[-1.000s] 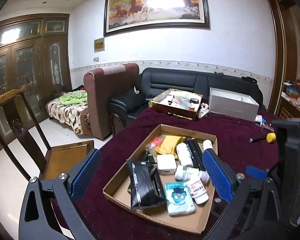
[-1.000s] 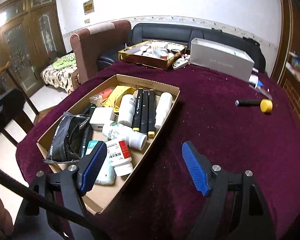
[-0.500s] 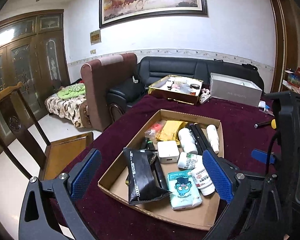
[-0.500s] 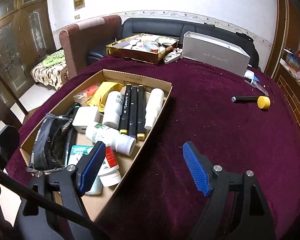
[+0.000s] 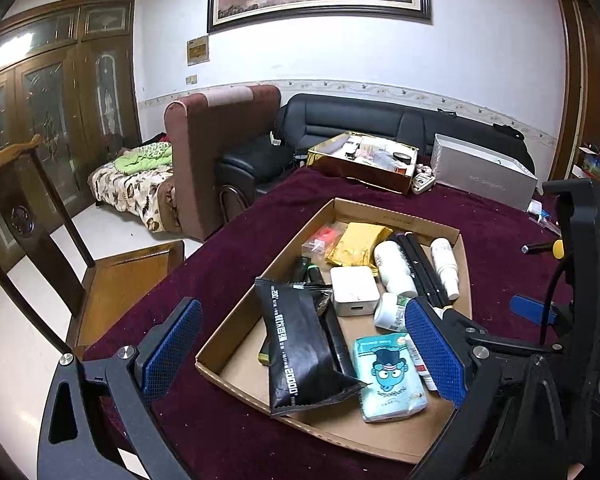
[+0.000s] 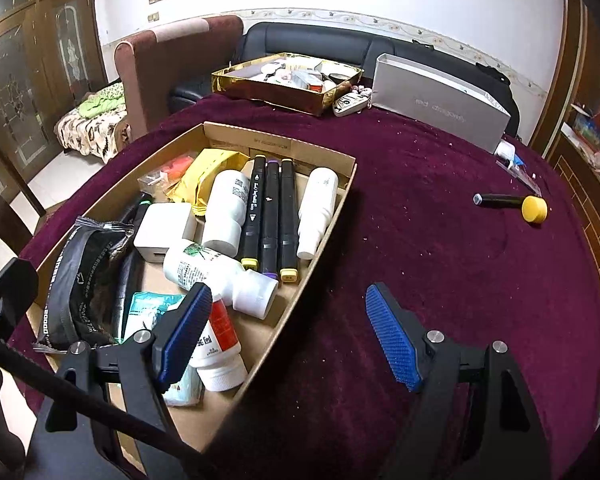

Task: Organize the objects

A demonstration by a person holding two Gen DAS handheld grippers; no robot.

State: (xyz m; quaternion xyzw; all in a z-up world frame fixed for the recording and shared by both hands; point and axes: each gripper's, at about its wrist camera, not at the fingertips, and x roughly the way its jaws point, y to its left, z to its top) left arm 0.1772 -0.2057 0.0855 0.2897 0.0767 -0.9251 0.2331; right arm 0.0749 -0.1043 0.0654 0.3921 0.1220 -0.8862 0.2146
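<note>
Cardboard tray (image 5: 396, 216) below both tongs, left (image 5: 300, 354) and right (image 6: 288, 336); both wide open, empty.

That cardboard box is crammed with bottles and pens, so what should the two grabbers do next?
Probably ease the right gripper down onto the white bottle lying loose on top. Both it and the left gripper are open and empty above the cardboard box, and that bottle lies nearest the right one's fingers.
</note>
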